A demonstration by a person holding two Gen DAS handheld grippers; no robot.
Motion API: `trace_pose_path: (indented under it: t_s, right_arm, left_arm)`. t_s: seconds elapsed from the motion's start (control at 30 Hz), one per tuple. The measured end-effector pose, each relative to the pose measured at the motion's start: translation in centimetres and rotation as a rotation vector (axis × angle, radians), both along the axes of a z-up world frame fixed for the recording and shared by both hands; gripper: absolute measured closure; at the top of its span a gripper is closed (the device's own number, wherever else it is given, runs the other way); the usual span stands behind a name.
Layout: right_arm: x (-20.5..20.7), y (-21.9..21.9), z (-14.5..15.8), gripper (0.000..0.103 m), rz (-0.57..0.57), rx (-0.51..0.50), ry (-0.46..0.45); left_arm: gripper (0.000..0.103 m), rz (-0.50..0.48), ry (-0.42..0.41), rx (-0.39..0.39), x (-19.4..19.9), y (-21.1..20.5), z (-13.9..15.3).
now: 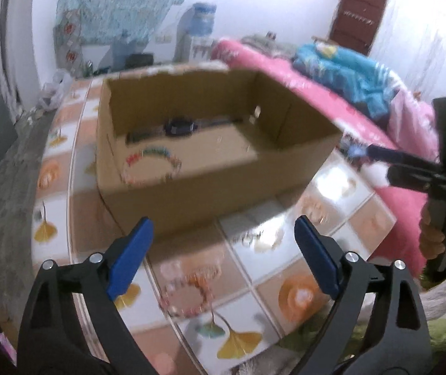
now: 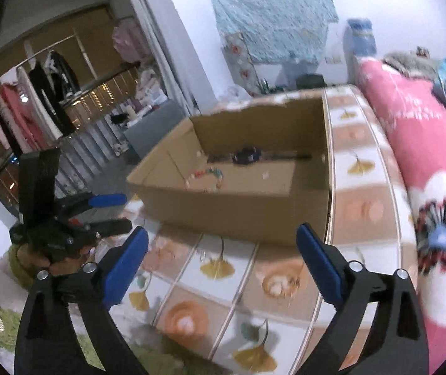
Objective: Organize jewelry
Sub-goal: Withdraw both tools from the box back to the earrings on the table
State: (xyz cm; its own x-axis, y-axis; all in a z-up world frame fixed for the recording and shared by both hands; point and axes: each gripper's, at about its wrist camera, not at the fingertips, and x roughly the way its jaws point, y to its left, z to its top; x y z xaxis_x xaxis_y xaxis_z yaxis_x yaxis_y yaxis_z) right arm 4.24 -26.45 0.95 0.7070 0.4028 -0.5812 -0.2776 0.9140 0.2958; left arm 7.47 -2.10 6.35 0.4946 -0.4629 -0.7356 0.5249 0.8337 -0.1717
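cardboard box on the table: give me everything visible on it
The open brown cardboard box is rectangular, with no lid and a ragged, torn rear rim. It sits upright on the ginkgo-patterned tiled tabletop, ahead of both open grippers, with neither touching it. A small hole shows in one end wall. Inside, on the floor, lie a multicoloured beaded bracelet and a dark wristwatch near the back wall.

no legible text, labels or numbers
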Motion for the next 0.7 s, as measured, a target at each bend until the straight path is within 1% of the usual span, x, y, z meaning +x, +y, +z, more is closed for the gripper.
trace_pose_path:
  t_s: [0.03, 0.1, 0.17, 0.23, 0.27, 0.37, 0.43, 0.47, 0.57, 0.63, 0.7]
  right_arm:
    - [-0.1, 0.2, -0.4, 0.008, -0.020, -0.030, 0.011]
    - [-0.4, 0.9, -1.0, 0.007, -0.037, -0.112, 0.017]
    - [-1.0, 1.4, -1.4, 0.007, -0.053, -0.162, 0.010]
    - [-1.5, 2.0, -1.6, 0.007, -0.100, -0.246, -0.006]
    - [-1.8, 2.4, -1.7, 0.007, -0.131, -0.306, -0.025]
    - [-2.8, 3.3, -1.9, 0.007, -0.174, -0.415, -0.081]
    - [-3.5, 3.9, -2.1, 0.007, -0.172, -0.483, -0.107]
    - [-3.8, 4.2, -2.2, 0.007, -0.165, -0.511, -0.112]
    - [-4.2, 4.8, -2.0, 0.007, -0.176, -0.547, -0.140]
    - [-4.6, 4.9, -1.6, 0.007, -0.189, -0.531, -0.163]
    - [-4.9, 5.0, -1.3, 0.007, -0.190, -0.492, -0.172]
  left_arm:
    - [0.015, 0.011, 0.008, 0.029, -0.2, -0.3, -0.7]
    - [0.015, 0.028, 0.022, 0.054, -0.7, -0.6, -1.8]
    - [0.015, 0.032, 0.029, 0.058, -1.2, -0.7, -2.3]
    - [0.014, 0.043, 0.026, 0.058, -1.6, -0.6, -2.4]
    - [0.014, 0.049, 0.022, 0.060, -1.8, -0.6, -2.4]
    - [0.011, 0.102, -0.011, 0.067, -2.7, -0.4, -2.2]
    - [0.010, 0.166, -0.033, 0.095, -3.2, -0.3, -2.2]
    - [0.010, 0.181, -0.035, 0.100, -3.4, -0.2, -2.2]
    - [0.009, 0.217, -0.023, 0.109, -3.7, -0.1, -2.0]
    - [0.009, 0.215, -0.015, 0.086, -4.2, 0.2, -1.8]
    - [0.009, 0.215, -0.006, 0.072, -4.6, 0.5, -1.7]
